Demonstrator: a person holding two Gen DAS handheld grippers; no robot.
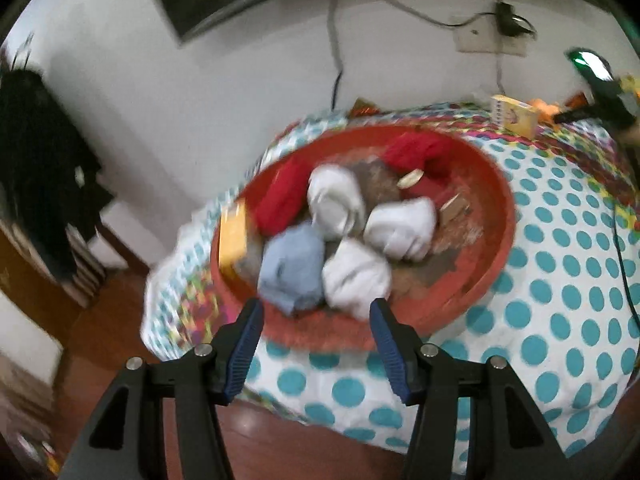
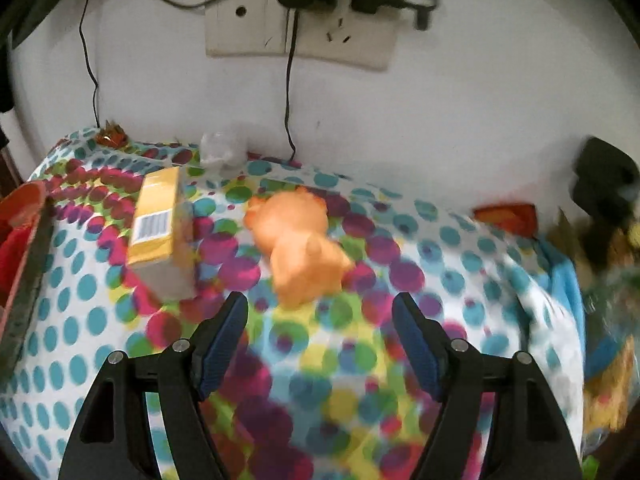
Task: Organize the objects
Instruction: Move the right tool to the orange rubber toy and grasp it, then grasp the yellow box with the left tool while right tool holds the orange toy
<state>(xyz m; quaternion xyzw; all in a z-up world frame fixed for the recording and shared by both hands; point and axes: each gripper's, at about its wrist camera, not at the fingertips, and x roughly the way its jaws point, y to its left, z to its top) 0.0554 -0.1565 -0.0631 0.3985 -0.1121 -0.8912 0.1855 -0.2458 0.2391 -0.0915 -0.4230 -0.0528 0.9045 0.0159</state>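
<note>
Right tongs (image 2: 320,312) open wide, nothing between the blue pads, nothing held. Orange toy (image 2: 298,240) just ahead of them and a bit to the left of the middle, lying on the dotted cloth (image 2: 440,300), not touched. Long way of the toy running from far-left to near-right, slanted across the gap, so probably a small turn needed before closing. Yellow box (image 2: 162,232) standing to the left of the toy, near it but apart. Left tongs (image 1: 316,320) also open and empty, hanging over the near rim of the red bowl (image 1: 496,264), well away from the toy, so right hand the nearer one. Only in the left view: rolled socks (image 1: 400,228) in white, blue and red heaped inside the bowl. Only in the right view: the toy up close, and just a red edge of the bowl at far left. Both views blurry.
</note>
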